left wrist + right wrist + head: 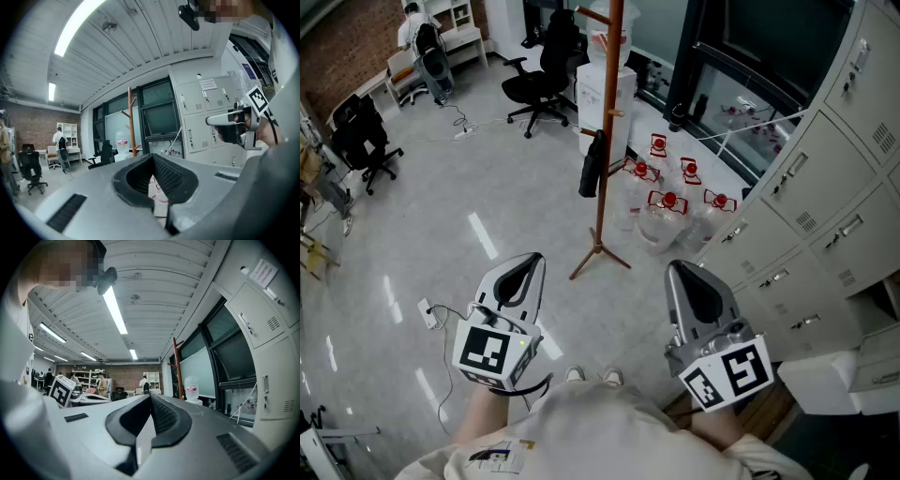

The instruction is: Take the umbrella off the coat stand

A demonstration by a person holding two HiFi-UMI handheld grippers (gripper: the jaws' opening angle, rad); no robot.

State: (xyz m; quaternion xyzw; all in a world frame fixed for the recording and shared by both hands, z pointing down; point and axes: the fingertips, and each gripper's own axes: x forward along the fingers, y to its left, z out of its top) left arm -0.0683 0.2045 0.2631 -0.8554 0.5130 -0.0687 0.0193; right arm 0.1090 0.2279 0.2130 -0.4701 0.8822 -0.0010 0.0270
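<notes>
Two grippers sit closest, held side by side in front of the person's chest and pointing roughly level into the room. The left gripper [530, 264] has its jaws pressed together with nothing between them, and the right gripper [680, 274] also shows its jaws meeting with nothing held. Just below them the toes of the person's shoes [591, 377] stand on the grey floor [441, 187], and a white cable [441, 314] trails off to the left. Farther out, between the lines of the two grippers, stands the wooden coat stand [603, 202] on its splayed feet. The umbrella [592, 164], black and folded, hangs straight down from a low peg on the stand's left side, close against the pole and well apart from both grippers. Just right of the stand's base is a cluster of clear water bottles [667, 214] with red caps. Pale lockers [839, 202] run along the right wall. Behind the stand is a white water dispenser [623, 89], then black office chairs [539, 70], and farthest off a person [412, 21] by white shelves.
</notes>
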